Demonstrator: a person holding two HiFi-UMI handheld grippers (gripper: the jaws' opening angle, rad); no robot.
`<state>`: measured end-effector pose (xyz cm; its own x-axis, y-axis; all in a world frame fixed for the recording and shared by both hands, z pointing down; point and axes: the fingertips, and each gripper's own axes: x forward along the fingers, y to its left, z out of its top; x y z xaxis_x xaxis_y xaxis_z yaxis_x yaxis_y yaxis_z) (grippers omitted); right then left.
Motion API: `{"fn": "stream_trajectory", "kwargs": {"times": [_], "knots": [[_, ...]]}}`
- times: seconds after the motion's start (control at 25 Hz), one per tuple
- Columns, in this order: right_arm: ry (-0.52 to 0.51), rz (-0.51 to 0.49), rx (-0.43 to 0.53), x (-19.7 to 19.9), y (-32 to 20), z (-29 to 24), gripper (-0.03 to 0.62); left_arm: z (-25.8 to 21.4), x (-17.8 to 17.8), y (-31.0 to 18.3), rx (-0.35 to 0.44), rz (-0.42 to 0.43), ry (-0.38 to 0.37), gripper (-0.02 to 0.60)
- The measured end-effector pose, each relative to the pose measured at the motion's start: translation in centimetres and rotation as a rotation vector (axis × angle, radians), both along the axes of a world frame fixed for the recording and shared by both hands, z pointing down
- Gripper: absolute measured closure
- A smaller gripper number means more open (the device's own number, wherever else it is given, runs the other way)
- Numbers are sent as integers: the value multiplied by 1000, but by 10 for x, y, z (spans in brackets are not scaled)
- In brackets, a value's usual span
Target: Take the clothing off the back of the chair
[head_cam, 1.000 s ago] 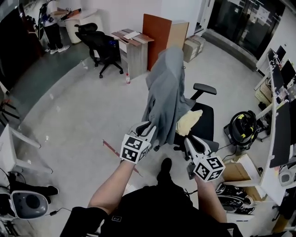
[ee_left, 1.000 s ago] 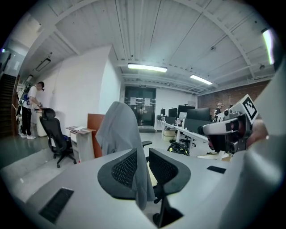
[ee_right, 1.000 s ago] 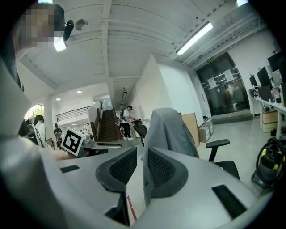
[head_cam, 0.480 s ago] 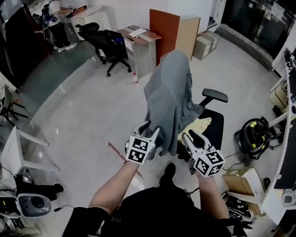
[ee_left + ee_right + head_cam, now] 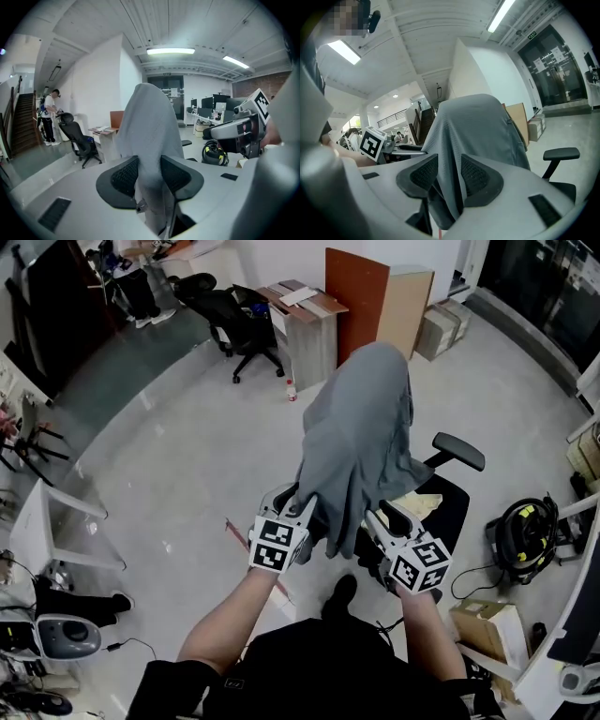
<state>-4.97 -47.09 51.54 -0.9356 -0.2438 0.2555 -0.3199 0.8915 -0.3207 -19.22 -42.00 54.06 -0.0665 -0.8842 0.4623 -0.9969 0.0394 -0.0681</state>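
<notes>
Both grippers have closed in on the chair since a second ago; chair and shirt now sit larger and nearer centre of the head view, and the tips that then hung short of the hem are now at it. Shirt, grey, draped hood-like over the back of the chair, upper centre down to mid-frame, both sides hanging free, hem low. Still fully on the back; nothing lifted yet. Left gripper at the hem's left corner, lower centre of the head view. Its jaws have just been closing a little after widening, and in its own view a hanging fold of the shirt stands in the gap between the pads. The jaws look spread, with cloth brushing both faces; I judge no firm bite yet. Right gripper at the hem's right side. Its jaws have just been opening and are spread, with a fold of shirt running down between the pads in its own view too, loose. Reason for the stance, as I read it: one tool per lower edge, so the cloth can be caught on both sides and carried up over the tall back evenly instead of dragging off one shoulder. Low grips suit the free-hanging hem, since the top is stretched over the back and offers no loose fold. Risk: thin fabric slipping if the pinch is shallow.
</notes>
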Motion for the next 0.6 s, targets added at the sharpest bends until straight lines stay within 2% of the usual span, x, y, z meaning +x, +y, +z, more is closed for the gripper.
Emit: {"fn": "stream_trajectory", "kwargs": {"times": [0.24, 0.4, 0.6], "knots": [[15, -50, -15, -10, -19, 10, 401, 1, -20, -21, -19, -74, 33, 459], [30, -99, -31, -24, -20, 23, 401, 1, -32, -32, 4, -124, 49, 472], [59, -96, -40, -43, -27, 41, 399, 2, -45, -43, 31, -113, 60, 474]]}}
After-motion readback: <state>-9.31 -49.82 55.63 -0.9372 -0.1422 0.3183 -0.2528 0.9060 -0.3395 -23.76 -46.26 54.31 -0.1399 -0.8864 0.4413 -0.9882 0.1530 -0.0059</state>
